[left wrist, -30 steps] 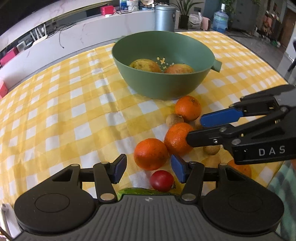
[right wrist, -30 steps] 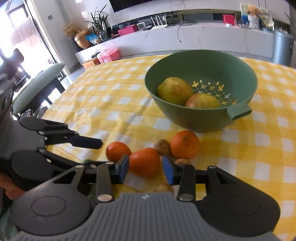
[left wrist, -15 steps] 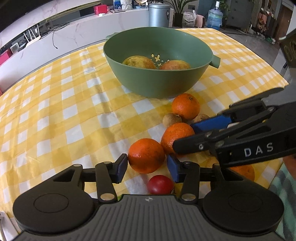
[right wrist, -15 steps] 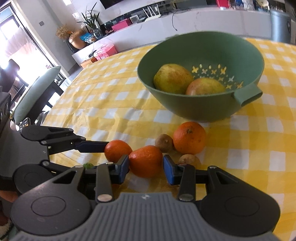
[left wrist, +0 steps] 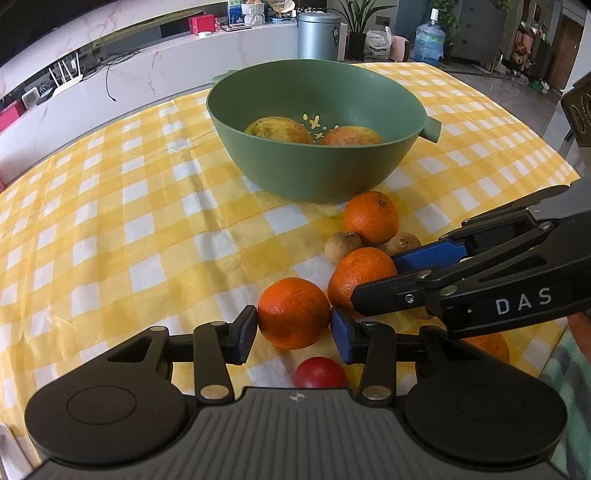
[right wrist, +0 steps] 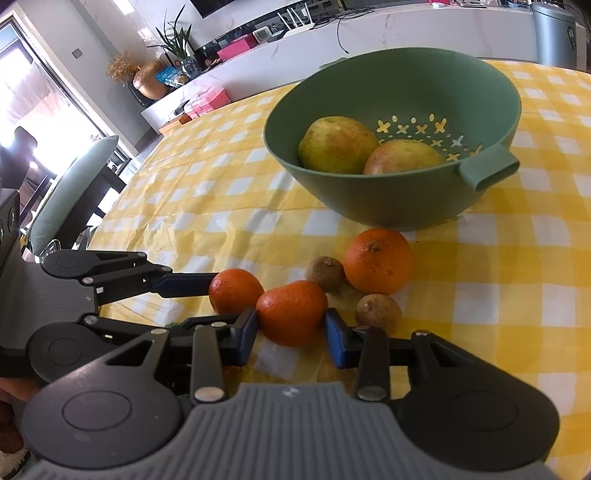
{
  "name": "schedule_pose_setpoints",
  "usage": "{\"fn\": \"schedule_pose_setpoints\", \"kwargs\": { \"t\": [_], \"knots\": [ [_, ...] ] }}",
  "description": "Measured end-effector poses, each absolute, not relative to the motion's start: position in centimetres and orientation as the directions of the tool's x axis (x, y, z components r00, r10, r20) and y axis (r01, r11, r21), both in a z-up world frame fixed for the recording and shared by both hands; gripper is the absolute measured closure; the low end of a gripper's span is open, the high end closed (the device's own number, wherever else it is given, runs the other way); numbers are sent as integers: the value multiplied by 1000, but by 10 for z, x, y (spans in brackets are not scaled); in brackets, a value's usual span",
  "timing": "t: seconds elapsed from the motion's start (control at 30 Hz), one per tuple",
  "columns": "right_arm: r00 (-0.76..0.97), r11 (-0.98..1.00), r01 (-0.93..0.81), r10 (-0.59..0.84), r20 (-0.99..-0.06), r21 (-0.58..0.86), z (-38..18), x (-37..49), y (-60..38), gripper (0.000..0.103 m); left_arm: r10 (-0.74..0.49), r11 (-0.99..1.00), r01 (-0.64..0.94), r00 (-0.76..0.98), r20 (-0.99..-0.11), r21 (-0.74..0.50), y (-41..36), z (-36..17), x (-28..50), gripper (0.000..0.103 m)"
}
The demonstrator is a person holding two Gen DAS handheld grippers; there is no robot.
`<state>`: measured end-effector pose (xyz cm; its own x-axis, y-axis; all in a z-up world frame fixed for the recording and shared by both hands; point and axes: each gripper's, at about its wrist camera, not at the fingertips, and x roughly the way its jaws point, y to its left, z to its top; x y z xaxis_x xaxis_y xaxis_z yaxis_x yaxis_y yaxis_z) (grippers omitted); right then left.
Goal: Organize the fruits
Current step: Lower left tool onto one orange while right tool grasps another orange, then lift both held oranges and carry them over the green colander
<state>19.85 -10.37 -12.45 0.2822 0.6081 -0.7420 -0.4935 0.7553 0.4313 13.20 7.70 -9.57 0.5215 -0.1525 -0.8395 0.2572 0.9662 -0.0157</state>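
- The left gripper (left wrist: 293, 334) has its blue-padded jaws apart on either side of a round orange mandarin with dimpled skin (left wrist: 293, 313); the left pad touches its skin, the right pad stands just off it.
- A small glossy red tomato (left wrist: 320, 373) lies on the cloth just below that mandarin.
- The right gripper (right wrist: 291, 332) has its jaws pressed against both flanks of a second, slightly oval orange mandarin (right wrist: 291, 312), clamped on it.
- Four orange fruits show on the cloth: those two, a third (right wrist: 378, 260) nearer the bowl, and a fourth (left wrist: 487, 347) mostly hidden behind the right gripper.
- Two small brown round fruits (right wrist: 325, 273) (right wrist: 377, 312) sit among them, touching or nearly so.
- A green plastic colander bowl with star-shaped holes (right wrist: 413, 201) stands beyond, holding two fruits: a yellow-green pear (right wrist: 336, 144) and a reddish-yellow apple-like one (right wrist: 404, 158).
- A yellow-and-white checked tablecloth (left wrist: 122, 236) covers the table.
- Behind it, a white marble counter (left wrist: 147, 70), a steel bin (left wrist: 318, 35), plants and a water jug.
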Motion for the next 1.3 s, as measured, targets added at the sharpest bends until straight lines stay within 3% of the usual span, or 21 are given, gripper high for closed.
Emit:
{"fn": "schedule_pose_setpoints", "kwargs": {
  "t": [0.43, 1.0, 1.3],
  "knots": [
    [354, 779, -489, 589, -726, 393, -105, 187, -120, 69, -162, 984, 153, 594, -788, -87, 88, -76, 124, 55],
    [540, 804, -473, 589, -601, 362, -50, 178, -146, 70, -267, 944, 60, 715, -646, -324, 101, -33, 131, 56],
    [602, 843, -431, 534, -594, 321, -41, 201, -150, 71, -289, 933, 76, 737, -611, -351, 86, -24, 160, 56]
  ]
}}
